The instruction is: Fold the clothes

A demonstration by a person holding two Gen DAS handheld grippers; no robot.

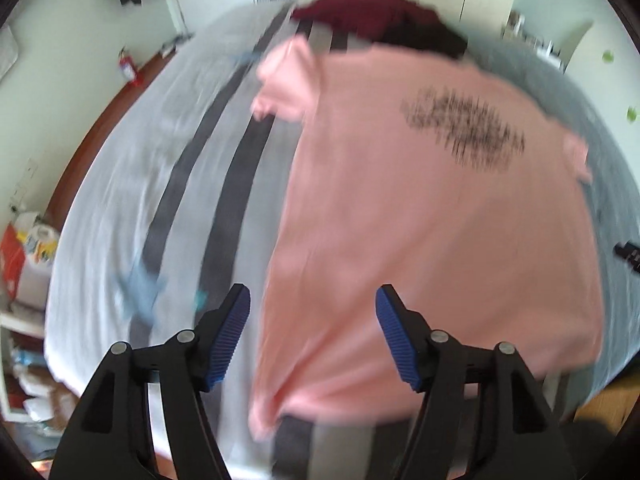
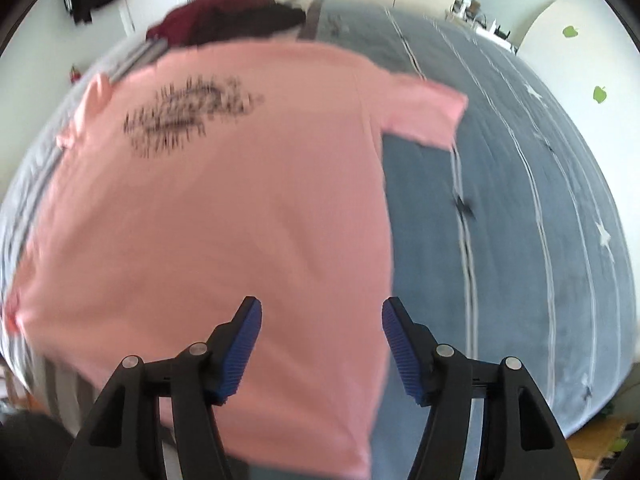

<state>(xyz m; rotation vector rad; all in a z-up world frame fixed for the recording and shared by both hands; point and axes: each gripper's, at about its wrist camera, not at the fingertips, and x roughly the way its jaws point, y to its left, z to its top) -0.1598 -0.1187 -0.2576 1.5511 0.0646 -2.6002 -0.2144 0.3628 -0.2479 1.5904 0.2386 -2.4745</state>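
A pink T-shirt with a black print lies spread flat on the bed, its hem toward me; it also shows in the right wrist view. My left gripper is open and empty, hovering over the shirt's lower left edge. My right gripper is open and empty, hovering over the shirt's lower right edge. Both views are motion-blurred.
A pile of dark red and black clothes lies at the far end of the bed, beyond the shirt's collar. The bedcover is light grey with dark stripes on the left and blue-grey with stars on the right. Boxes and clutter sit on the floor at left.
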